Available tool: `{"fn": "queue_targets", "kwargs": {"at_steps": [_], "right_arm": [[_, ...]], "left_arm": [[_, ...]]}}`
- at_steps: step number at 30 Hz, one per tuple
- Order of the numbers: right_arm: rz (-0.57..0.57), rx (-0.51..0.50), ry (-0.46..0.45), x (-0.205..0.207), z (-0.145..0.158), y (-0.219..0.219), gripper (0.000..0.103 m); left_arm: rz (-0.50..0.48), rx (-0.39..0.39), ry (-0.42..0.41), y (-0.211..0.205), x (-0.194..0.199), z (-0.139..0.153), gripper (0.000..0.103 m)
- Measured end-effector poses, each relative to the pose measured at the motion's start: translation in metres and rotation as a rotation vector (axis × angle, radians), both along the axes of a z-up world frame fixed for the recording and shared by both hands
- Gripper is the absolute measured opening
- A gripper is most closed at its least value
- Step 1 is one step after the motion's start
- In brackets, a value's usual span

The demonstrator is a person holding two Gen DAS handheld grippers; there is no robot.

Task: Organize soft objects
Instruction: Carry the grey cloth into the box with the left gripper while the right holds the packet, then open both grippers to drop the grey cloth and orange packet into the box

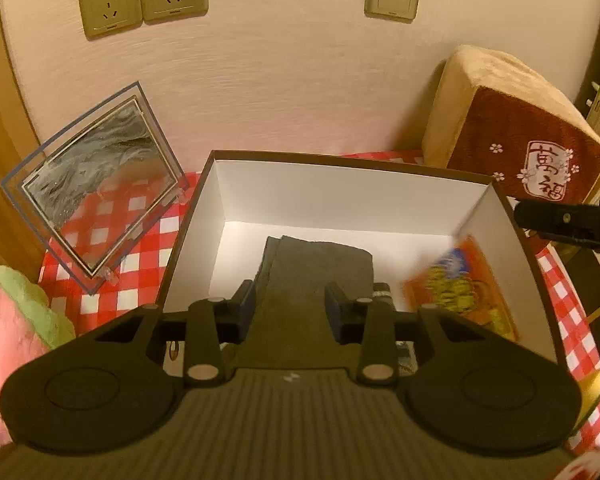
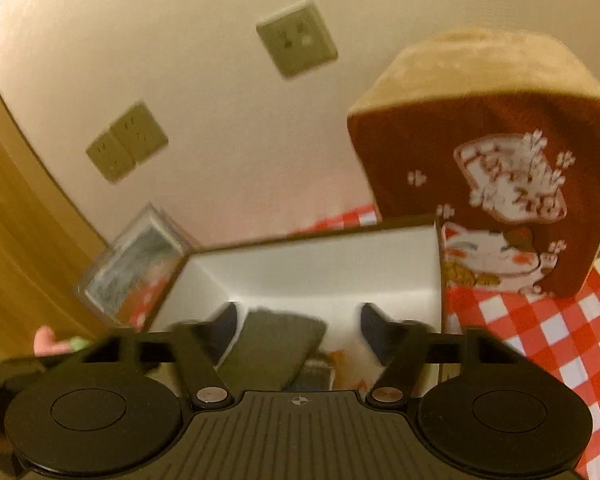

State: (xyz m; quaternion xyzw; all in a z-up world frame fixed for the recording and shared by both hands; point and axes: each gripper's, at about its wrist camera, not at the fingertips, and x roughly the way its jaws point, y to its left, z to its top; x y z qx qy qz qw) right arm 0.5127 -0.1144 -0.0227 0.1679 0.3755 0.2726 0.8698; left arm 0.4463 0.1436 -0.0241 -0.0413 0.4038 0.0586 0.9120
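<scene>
Inside the white box [image 1: 340,196], a dark folded cloth [image 1: 320,268] lies released; left claw [image 1: 292,304] stands narrowly parted around it, right claw [image 2: 298,324] wide and empty. Next likely the plush cushion [image 2: 480,152] beside it.

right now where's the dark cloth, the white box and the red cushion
dark cloth [image 1: 316,268], left wrist view, middle of the folded top
white box [image 1: 340,196], left wrist view, inner back wall
red cushion [image 2: 432,148], right wrist view, plain red front face
</scene>
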Motion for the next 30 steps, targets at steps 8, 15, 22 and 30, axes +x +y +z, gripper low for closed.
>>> {"fn": "queue_targets", "kwargs": {"at_steps": [8, 15, 22, 30], "right_arm": [[0.032, -0.066, -0.009, -0.012, 0.007, -0.01, 0.069], [0.057, -0.087, -0.007, -0.042, 0.012, -0.032, 0.069], [0.074, -0.091, -0.007, -0.084, 0.017, -0.055, 0.069], [0.063, -0.086, 0.016, -0.131, 0.019, -0.078, 0.069]], "left_arm": [[0.007, -0.034, -0.013, -0.004, -0.022, 0.01, 0.043], [0.007, -0.055, -0.023, -0.008, -0.051, 0.017, 0.044], [0.022, -0.074, -0.036, -0.011, -0.092, 0.024, 0.044], [0.024, -0.096, -0.034, -0.02, -0.139, 0.027, 0.045]]}}
